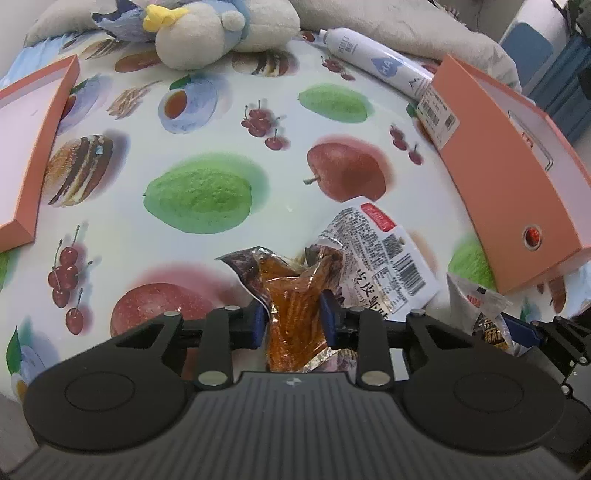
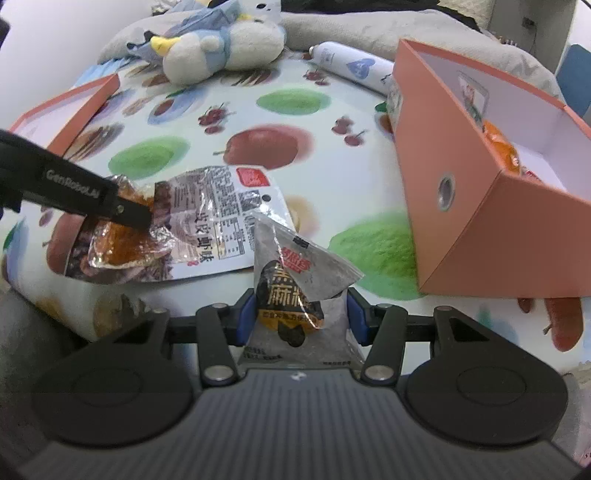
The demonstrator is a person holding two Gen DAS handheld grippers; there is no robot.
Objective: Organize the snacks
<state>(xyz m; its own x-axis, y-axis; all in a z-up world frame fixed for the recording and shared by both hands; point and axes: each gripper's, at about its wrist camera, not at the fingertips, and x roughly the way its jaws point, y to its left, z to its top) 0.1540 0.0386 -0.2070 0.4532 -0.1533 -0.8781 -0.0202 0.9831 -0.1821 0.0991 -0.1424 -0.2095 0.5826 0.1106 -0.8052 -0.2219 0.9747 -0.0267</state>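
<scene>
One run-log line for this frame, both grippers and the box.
left gripper: shut on crinkled clear-and-white snack packet | right gripper: shut on grey triangular sachet | open orange cardboard box: holds snacks

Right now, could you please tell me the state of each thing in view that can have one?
left gripper: shut on brown snack packet
right gripper: shut on grey sesame packet
orange box: open, snacks inside
box lid: off, lying separately
white bottle: lying down
plush toy: lying down
</scene>
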